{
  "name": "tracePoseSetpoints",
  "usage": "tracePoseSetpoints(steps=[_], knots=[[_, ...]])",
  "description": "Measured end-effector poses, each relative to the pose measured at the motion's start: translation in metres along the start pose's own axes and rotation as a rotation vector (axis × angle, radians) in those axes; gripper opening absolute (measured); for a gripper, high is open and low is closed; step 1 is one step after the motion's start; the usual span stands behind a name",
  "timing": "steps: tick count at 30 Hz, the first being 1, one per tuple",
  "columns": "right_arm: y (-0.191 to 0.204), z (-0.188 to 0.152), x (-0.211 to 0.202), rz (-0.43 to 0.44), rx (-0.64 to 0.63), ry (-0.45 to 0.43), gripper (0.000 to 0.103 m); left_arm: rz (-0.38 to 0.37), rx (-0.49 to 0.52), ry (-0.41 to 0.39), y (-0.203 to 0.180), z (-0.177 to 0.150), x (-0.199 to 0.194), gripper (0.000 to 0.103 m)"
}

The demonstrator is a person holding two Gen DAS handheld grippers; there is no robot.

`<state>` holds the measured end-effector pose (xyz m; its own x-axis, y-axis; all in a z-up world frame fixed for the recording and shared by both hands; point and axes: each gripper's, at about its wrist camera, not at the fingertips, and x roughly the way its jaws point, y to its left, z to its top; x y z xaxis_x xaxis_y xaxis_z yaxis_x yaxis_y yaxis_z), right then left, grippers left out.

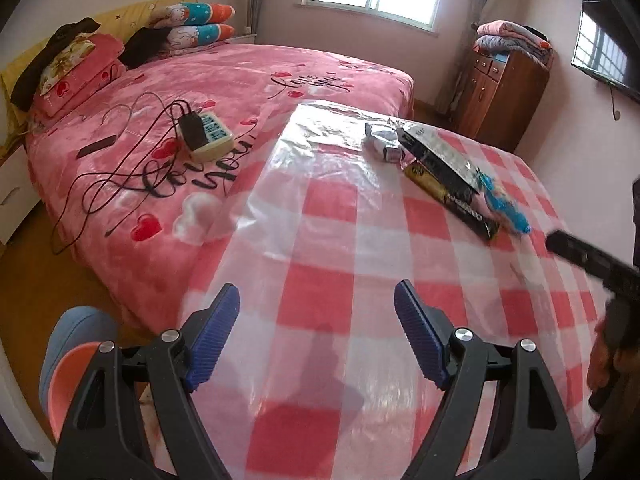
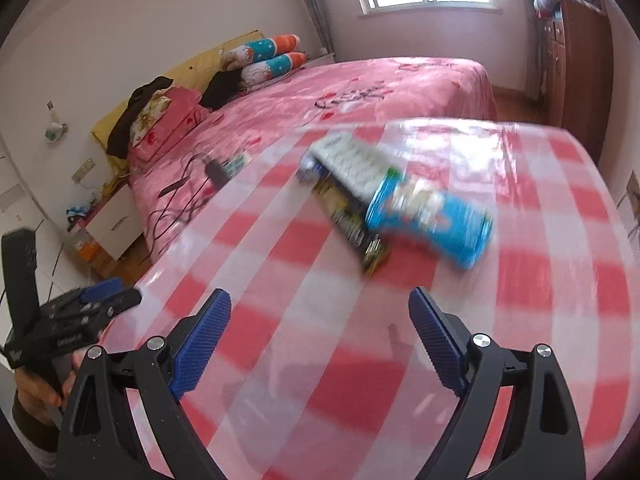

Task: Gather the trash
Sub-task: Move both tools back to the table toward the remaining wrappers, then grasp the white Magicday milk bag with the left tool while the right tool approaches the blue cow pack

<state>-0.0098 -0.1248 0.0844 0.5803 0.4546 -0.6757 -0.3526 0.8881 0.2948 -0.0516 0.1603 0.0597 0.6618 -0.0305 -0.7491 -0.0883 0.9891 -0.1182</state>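
Trash lies in a pile at the far side of the red-and-white checked table (image 1: 320, 240): a blue snack wrapper (image 1: 506, 204) (image 2: 432, 216), a silver and black foil bag (image 1: 436, 152) (image 2: 352, 164), a black and gold packet (image 1: 452, 200) (image 2: 356, 224) under it, and a small crumpled silver pack (image 1: 382, 140). My left gripper (image 1: 316, 328) hangs open over the near table, nothing between its blue pads. My right gripper (image 2: 320, 332) is open too, short of the blue wrapper, with nothing held. The right wrist view is blurred.
A pink bed (image 1: 200, 92) runs along the table's left side with a power strip (image 1: 208, 136) and cables on it. A wooden cabinet (image 1: 500, 92) with folded blankets stands at the back right. A person's hand (image 2: 40, 384) holds the other gripper at the left.
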Motion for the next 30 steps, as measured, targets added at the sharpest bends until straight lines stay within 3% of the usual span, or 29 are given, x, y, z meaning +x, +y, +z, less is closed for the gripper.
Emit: tracePoseSetpoints(steps=[5,9,19,20,24,30], knots=[[-0.01,0.04,0.032,0.023,-0.046,0.006,0.09,-0.004,-0.007,0.016,0.001,0.01,0.019,0.08],[-0.012,0.065,0.071,-0.015,-0.137,0.053,0.09,-0.003,-0.008,0.032,0.003,0.013,0.031,0.08],[-0.024,0.082,0.13,-0.035,-0.207,0.163,0.089,-0.003,-0.021,0.039,0.011,0.026,0.053,0.08],[-0.024,0.081,0.13,-0.039,-0.218,0.162,0.088,-0.005,-0.021,0.039,0.011,0.028,0.056,0.08],[-0.027,0.077,0.127,-0.083,-0.259,0.155,0.065,-0.029,-0.02,0.037,0.007,0.039,0.066,0.08],[-0.028,0.065,0.113,-0.046,-0.275,0.167,0.062,-0.052,-0.025,0.03,-0.003,0.059,0.083,0.08]])
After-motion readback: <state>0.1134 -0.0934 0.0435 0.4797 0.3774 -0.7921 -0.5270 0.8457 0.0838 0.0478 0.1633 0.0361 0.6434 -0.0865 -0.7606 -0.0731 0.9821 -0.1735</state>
